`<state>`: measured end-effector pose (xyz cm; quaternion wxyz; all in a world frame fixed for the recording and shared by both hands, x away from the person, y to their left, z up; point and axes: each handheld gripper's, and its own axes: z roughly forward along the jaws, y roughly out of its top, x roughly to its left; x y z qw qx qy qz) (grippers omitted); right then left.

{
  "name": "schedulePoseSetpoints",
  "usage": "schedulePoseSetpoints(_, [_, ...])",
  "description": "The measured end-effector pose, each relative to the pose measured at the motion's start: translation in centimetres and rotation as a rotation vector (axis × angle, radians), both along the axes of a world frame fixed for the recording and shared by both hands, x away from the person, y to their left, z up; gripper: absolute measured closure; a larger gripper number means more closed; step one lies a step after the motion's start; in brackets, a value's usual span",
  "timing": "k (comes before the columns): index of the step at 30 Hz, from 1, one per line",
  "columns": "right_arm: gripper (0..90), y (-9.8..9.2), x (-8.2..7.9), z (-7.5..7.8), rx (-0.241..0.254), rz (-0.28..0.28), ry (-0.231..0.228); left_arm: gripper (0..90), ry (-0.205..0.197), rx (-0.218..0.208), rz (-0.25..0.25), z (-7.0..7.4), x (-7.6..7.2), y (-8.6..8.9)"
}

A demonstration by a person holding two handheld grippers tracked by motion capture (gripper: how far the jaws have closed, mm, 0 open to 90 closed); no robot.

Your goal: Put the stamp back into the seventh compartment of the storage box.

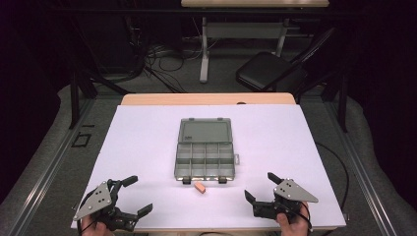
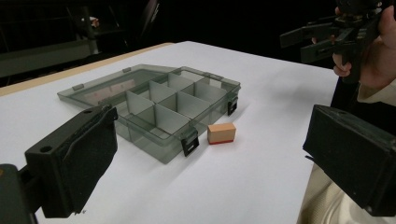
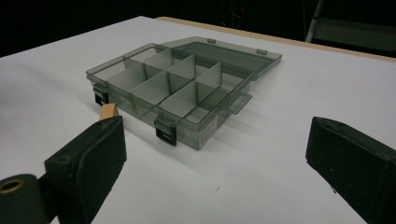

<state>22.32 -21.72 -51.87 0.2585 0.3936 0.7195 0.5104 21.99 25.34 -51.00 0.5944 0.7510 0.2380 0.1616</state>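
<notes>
A smoky clear compartment box [image 1: 204, 160] lies open in the middle of the white table, its lid [image 1: 205, 131] folded flat toward the far side; its compartments look empty. A small tan block with a red base [image 1: 199, 188] sits on the table just in front of the box, between its two black latches [image 2: 221, 133] [image 3: 108, 111]. My left gripper [image 1: 137, 196] hovers at the near left corner, jaws wide apart and empty. My right gripper [image 1: 262, 187] hovers at the near right, also open with nothing between its jaws; in the left gripper view the right gripper [image 2: 308, 39] is at the top right.
The white table top [image 1: 295, 147] has a wooden strip along its far edge. Beyond it stand a black folding chair [image 1: 270, 71], a desk frame and loose cables on the floor. Dark metal rails run along both sides of the table.
</notes>
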Motion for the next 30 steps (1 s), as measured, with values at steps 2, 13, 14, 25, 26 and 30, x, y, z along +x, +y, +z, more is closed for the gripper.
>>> schedulePoseSetpoints(2, [4.9,0.1,0.1,0.0,-0.001,0.007,0.000,2.8,0.004,0.003,-0.002,0.0,0.0,0.0])
schedulePoseSetpoints(13, [4.9,0.6,0.2,-0.1,-0.024,0.019,0.023,3.3,0.011,0.019,-0.002,-0.1,0.1,-0.1])
schedulePoseSetpoints(14, [4.9,0.6,0.2,0.0,-0.024,0.020,0.027,3.3,0.011,0.019,-0.003,-0.1,0.1,-0.1])
schedulePoseSetpoints(25, [4.9,2.0,0.7,0.5,-0.047,0.046,0.042,3.3,0.017,0.015,0.005,-0.2,0.0,0.1])
schedulePoseSetpoints(26, [4.9,2.3,0.9,0.6,-0.053,0.058,0.047,3.3,0.020,0.020,0.001,-0.3,0.0,0.2])
schedulePoseSetpoints(30, [4.9,3.2,1.4,0.6,-0.070,0.091,0.064,3.3,0.024,0.026,0.001,-0.3,-0.2,0.2])
